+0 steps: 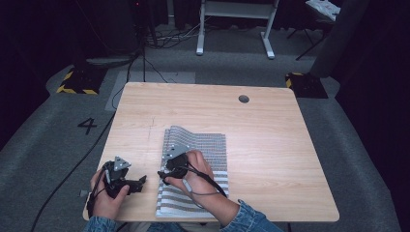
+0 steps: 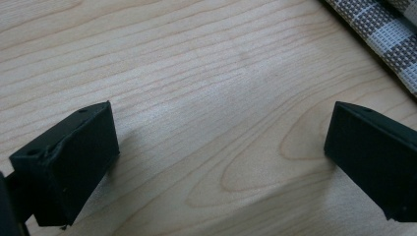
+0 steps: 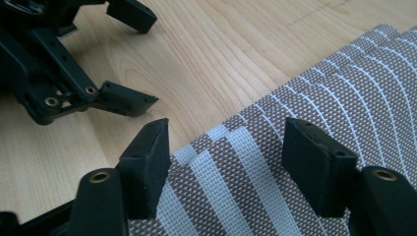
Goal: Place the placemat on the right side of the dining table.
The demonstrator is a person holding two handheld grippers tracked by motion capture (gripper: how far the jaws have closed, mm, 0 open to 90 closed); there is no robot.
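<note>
A folded brown-and-white striped cloth (image 1: 203, 150) lies flat on the wooden table (image 1: 270, 125), near its front edge. My right gripper (image 1: 162, 178) hovers over the cloth's left edge. In the right gripper view it (image 3: 226, 152) stands open, its jaws straddling the layered corner of the cloth (image 3: 334, 93) without pressing on it. My left gripper (image 1: 140, 184) rests on bare wood just left of the cloth. It (image 2: 221, 147) is open with nothing between its jaws, and a strip of the cloth (image 2: 388, 34) shows at the upper right. The left gripper (image 3: 147, 59) also appears open in the right gripper view.
A round cable hole (image 1: 243, 99) sits in the table's far right part. Beyond the table stand a white desk frame (image 1: 237, 29) and cables on grey carpet. A number 4 (image 1: 87, 125) is marked on the floor at the left.
</note>
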